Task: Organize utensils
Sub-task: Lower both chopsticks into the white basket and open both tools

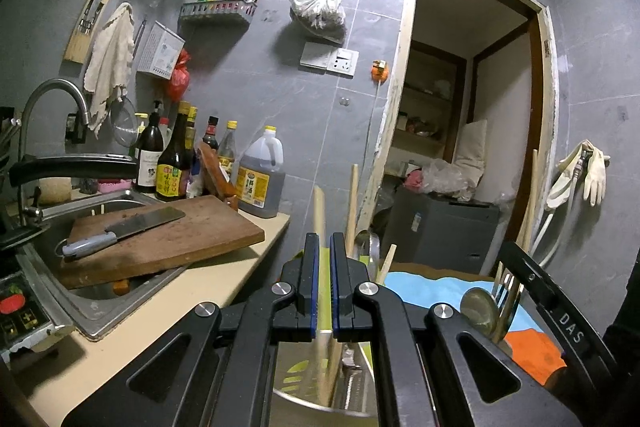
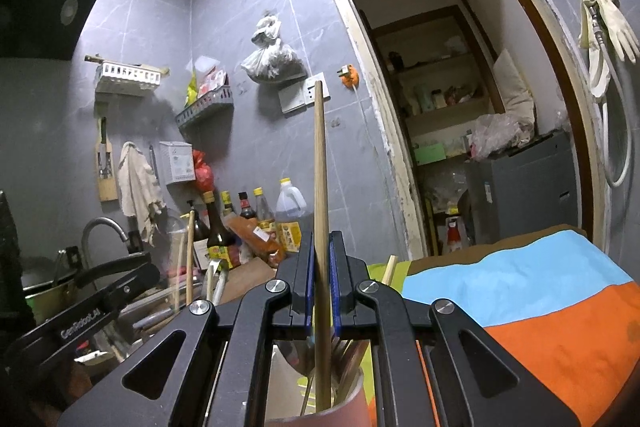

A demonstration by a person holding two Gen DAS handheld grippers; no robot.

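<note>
In the right wrist view my right gripper (image 2: 323,243) is shut on a long wooden chopstick (image 2: 320,155). It stands upright, with its lower end in a pink cup (image 2: 354,403) that holds several more utensils. My left gripper (image 1: 325,247) is shut above a metal holder (image 1: 304,401) lined with green. Two wooden sticks (image 1: 352,203) rise from that holder. One of them passes at the fingers, and I cannot tell whether the pads pinch it. A spoon (image 1: 478,307) and a fork (image 1: 507,287) stand at the right, beside the right gripper's black finger (image 1: 528,273).
A blue and orange cloth (image 2: 540,287) covers the surface on the right. To the left, a wooden cutting board (image 1: 192,227) with a cleaver (image 1: 132,227) lies across the sink (image 1: 84,311). Bottles (image 1: 260,171) line the grey tiled wall. An open doorway (image 1: 460,107) is straight ahead.
</note>
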